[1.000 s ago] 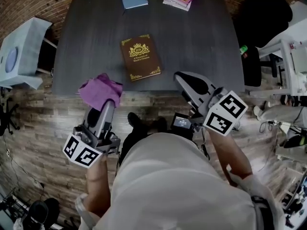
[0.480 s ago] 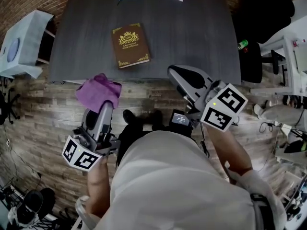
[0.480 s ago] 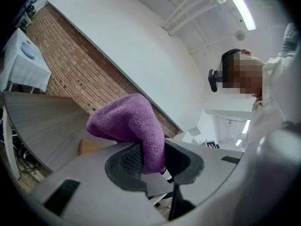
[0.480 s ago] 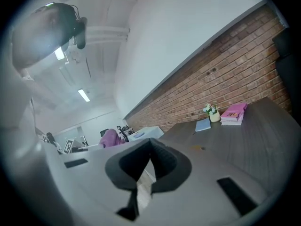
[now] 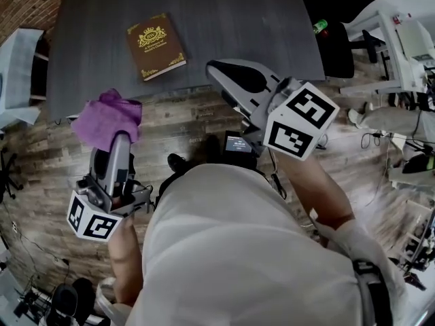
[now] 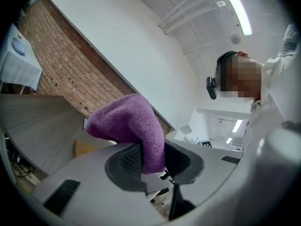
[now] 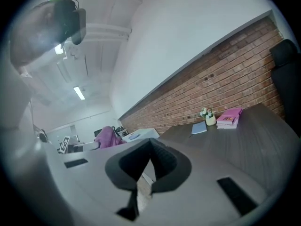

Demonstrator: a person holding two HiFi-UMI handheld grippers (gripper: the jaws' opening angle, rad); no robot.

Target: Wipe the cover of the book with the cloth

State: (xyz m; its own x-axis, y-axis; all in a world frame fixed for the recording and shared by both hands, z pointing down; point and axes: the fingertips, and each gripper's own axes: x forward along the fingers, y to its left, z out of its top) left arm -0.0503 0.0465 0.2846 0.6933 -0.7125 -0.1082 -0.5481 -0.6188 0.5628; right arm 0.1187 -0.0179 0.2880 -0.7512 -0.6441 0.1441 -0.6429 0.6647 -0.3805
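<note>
Fingers (image 6: 124, 160) of the left gripper (image 5: 114, 140) clamp the purple cloth (image 5: 105, 117), which bunches up past their tips. Over on the right gripper (image 5: 216, 68), fingers (image 7: 133, 166) are clenched together on nothing. And the book (image 5: 155, 45) lies flat, gilt cover up, on the counter (image 5: 238, 19), ahead of both sets of fingers, touched by neither, well apart from the cloth.

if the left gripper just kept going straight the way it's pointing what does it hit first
Likely the table, with the purple cloth in the left gripper jaws arriving first, just left of the book. Height is unclear; it might skim above the tabletop.
</note>
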